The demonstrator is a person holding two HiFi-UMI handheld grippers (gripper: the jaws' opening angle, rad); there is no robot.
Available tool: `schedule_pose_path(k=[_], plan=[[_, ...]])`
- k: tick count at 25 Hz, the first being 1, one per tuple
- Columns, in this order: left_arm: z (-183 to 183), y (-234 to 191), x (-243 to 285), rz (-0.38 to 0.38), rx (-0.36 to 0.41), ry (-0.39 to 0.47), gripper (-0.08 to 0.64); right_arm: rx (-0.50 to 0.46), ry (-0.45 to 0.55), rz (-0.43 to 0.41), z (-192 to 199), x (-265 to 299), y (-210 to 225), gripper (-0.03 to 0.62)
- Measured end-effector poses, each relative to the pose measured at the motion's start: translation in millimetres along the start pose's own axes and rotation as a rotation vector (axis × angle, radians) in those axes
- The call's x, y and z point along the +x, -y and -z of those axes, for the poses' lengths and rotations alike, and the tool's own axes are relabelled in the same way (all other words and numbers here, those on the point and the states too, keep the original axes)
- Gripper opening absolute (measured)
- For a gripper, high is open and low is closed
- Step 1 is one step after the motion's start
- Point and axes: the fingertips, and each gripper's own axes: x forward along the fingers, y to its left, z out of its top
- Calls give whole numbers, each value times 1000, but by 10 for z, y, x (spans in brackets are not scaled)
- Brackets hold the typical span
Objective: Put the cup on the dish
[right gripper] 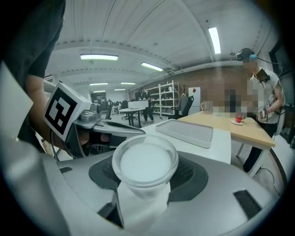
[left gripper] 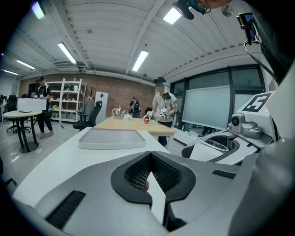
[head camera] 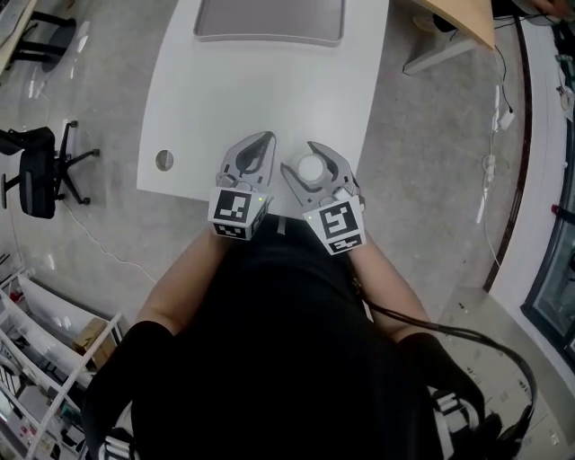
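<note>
The right gripper [head camera: 313, 171] is closed around a small clear cup [right gripper: 145, 161], held upright at the near edge of the white table [head camera: 269, 108]. The cup looks white inside; I cannot tell whether that is liquid. Just beside it, the left gripper [left gripper: 150, 167] has its jaws together on nothing. The cup appears grasped and ready to carry. Next it must cross, kept level, to the shallow grey dish [head camera: 269, 22], which lies empty at the far end.
</note>
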Motion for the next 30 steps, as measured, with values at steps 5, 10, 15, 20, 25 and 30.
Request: schedule_pose_path(k=[5,10,15,20,25,30], plan=[[-575,-9,-132,-49,34,106,6,17,48,41,-447,-119,178,247],[-1146,-3,-279,-80,53,197,6,31,84,94,-957,-272,393,247],[-1519,140,-246,-91,84,248,6,28,127,124,-1360,-487,653,247],[-1715,301,-167,-88,102,266,6,29,141,121,-1560,-657,788,247],[-1737,337,-94,-93,94,266,6,22,146,122,-1629,-702,890,247],[-1753,276,-8,-81,71,250,6,31,134,120,-1680,-614,952,247]])
